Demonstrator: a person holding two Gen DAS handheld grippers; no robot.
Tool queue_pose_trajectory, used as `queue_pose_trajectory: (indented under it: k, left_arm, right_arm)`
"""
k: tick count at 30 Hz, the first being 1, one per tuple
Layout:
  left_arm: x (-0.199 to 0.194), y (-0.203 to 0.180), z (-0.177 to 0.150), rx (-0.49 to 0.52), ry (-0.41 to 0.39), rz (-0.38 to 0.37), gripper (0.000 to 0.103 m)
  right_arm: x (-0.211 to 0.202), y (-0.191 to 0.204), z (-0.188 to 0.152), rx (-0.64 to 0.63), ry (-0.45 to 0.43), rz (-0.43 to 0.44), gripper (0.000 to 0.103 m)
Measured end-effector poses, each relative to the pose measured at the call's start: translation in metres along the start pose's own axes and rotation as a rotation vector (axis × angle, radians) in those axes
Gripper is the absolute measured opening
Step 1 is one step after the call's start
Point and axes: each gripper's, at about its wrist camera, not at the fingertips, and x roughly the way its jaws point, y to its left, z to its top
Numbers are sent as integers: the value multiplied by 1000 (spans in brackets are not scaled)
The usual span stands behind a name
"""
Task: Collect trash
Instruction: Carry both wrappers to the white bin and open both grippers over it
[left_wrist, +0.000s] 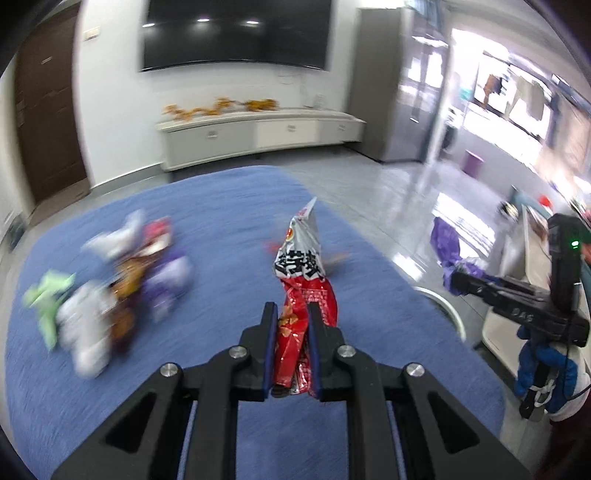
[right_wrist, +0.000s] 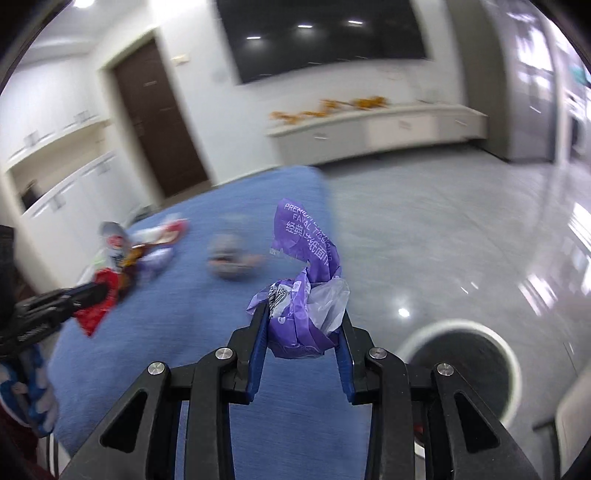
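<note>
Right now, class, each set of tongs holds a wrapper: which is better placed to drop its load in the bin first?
Right. The right tongs, shut on the purple wrapper, hang beside the white-rimmed bin. The left tongs hold the red snack bag above the blue table.

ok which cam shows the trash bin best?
Right wrist view: the trash bin shows its whole white rim and dark inside, on the floor beside the blue table. Left wrist view catches only a rim arc past the table edge.

"PREMIUM", "经典" on purple tissue wrapper, "DAS" on right tongs
</note>
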Motion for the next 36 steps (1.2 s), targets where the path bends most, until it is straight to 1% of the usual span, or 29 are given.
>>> queue_pose_trajectory:
  k: [2,6,8,11,13,15,16,19,20,21,22,23,24,26,27,29,34,36]
  left_arm:
    - [21,-29,14,56,21,-49,15]
    - [65,-81,37,144,79,-126,15]
    - [90,-110,46,180,125,-169,15]
    - [127,-145,53,220,194,-207,15]
    - [151,-167,54,235,245,-232,15]
    - [168,-181,53,233,285,-254,16]
    - [180,-189,54,224,315,-271,16]
    - [203,-201,53,197,372,-305,16]
    - [208,-204,53,188,383,-312,22]
    - [212,-206,54,180,390,-319,35]
    - [217,-210,55,170,393,-328,43]
    - [219,-212,57,165,389,-332,56]
    - [219,-215,57,163,384,-335,58]
    - [219,-220,58,173,379,-339,59]
    - [219,-221,58,179,376,-335,59]
    - [214,-220,56,194,360,-318,59]
    - [201,-218,51,241,307,-234,59]
    - [193,-214,49,255,290,-212,59]
  right_arm:
    - [-1,-32,-7,65,13,-67,33]
    - [3,-85,-22,161,49,-169,34]
    - [7,-111,-32,215,74,-206,34]
    - [17,-144,-44,276,111,-243,34]
    - [26,-163,-51,311,135,-253,34]
    - [37,-179,-59,346,160,-262,35]
    - [41,-187,-62,361,169,-264,35]
    - [52,-206,-72,408,188,-266,38]
    - [54,-212,-75,419,196,-268,38]
    - [55,-214,-77,426,199,-269,38]
    - [58,-219,-78,432,202,-269,39]
    - [59,-222,-80,437,205,-269,40]
    - [60,-225,-82,442,207,-272,40]
    - [60,-233,-87,456,207,-277,47]
    - [59,-233,-86,462,205,-278,48]
    - [58,-237,-89,469,203,-284,49]
    - [53,-237,-89,476,191,-296,49]
    - [50,-236,-88,470,183,-298,49]
